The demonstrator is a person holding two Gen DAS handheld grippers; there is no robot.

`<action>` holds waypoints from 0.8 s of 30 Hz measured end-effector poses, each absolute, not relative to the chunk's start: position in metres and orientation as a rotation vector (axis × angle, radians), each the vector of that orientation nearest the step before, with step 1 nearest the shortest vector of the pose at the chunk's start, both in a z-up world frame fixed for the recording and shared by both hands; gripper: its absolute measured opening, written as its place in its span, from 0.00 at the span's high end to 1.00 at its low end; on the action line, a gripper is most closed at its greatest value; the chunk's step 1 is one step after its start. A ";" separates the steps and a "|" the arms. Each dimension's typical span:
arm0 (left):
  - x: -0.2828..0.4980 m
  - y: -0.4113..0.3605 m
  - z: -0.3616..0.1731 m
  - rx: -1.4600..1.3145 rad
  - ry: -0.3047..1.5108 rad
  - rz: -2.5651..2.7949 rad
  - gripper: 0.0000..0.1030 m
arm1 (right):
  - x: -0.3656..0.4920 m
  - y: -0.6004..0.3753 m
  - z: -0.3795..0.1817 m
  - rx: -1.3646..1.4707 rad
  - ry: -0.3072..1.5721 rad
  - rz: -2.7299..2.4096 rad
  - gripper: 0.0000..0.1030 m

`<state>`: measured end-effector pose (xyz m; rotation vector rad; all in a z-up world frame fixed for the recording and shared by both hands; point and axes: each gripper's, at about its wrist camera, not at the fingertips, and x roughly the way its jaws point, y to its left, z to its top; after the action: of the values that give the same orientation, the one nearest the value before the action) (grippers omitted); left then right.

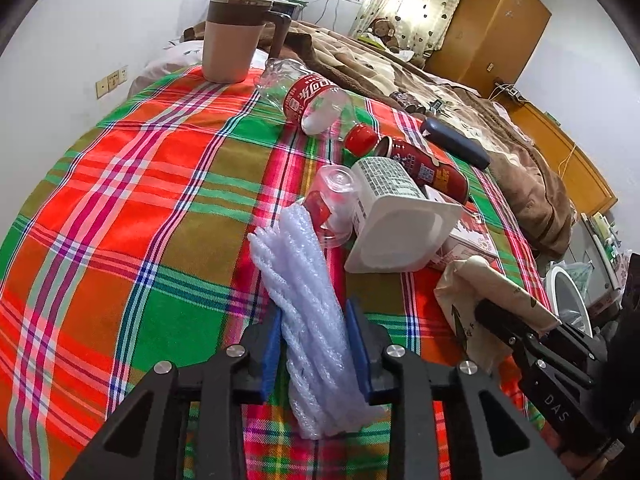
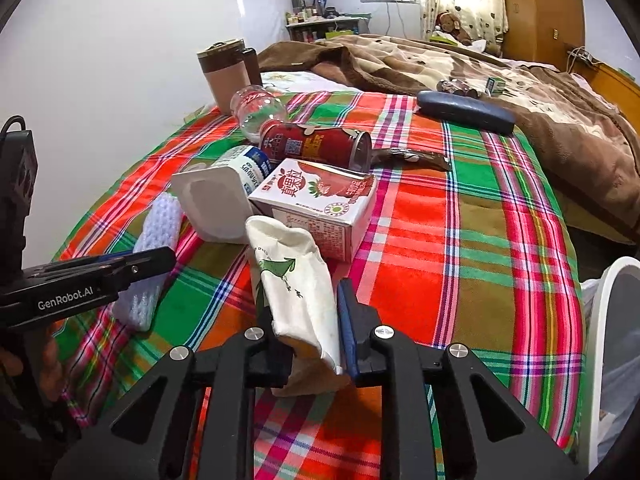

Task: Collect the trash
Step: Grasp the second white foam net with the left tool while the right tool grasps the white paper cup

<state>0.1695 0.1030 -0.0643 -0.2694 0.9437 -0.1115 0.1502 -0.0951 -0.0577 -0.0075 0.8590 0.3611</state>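
My left gripper (image 1: 314, 320) is shut on a white foam net sleeve (image 1: 304, 280) that lies on the plaid cloth (image 1: 140, 184). My right gripper (image 2: 304, 308) is shut on a flattened cream paper cup (image 2: 296, 280) with a green arrow print. Just beyond them lie a white yogurt tub (image 1: 396, 216), a clear plastic cup (image 1: 336, 200), a red can (image 1: 424, 168), an empty cola bottle (image 1: 316, 100) and a juice carton (image 2: 320, 204). The right wrist view shows the left gripper (image 2: 132, 268) on the foam net sleeve (image 2: 156, 248).
A brown lidded mug (image 1: 232, 36) stands at the cloth's far end. Near a rumpled brown blanket (image 2: 520, 92) lies a dark glasses case (image 2: 466, 112). A white bin (image 2: 616, 320) with a plastic liner stands off the cloth's right edge.
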 end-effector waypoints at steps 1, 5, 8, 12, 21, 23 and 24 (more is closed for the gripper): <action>0.168 0.102 -0.064 -0.268 0.941 -0.115 0.71 | 0.150 -0.096 -0.058 -0.005 0.858 0.361 0.81; 0.160 0.098 -0.062 -0.260 0.933 -0.128 0.72 | 0.147 -0.100 -0.055 0.012 0.846 0.351 0.81; 0.157 0.095 -0.058 -0.255 0.928 -0.133 0.72 | 0.144 -0.104 -0.053 0.022 0.837 0.342 0.81; 0.152 0.093 -0.055 -0.248 0.919 -0.140 0.72 | 0.141 -0.107 -0.051 0.040 0.826 0.333 0.81; 0.139 0.083 -0.041 -0.225 0.889 -0.167 0.72 | 0.133 -0.119 -0.044 0.067 0.800 0.325 0.81; 0.135 0.080 -0.037 -0.218 0.880 -0.178 0.72 | 0.131 -0.122 -0.042 0.071 0.796 0.318 0.81; 0.132 0.077 -0.034 -0.210 0.874 -0.182 0.72 | 0.131 -0.123 -0.041 0.074 0.792 0.315 0.81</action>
<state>0.1325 0.0767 -0.0339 -0.2096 0.8743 -0.1817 0.1309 -0.1234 -0.0407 0.0736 0.7924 0.3153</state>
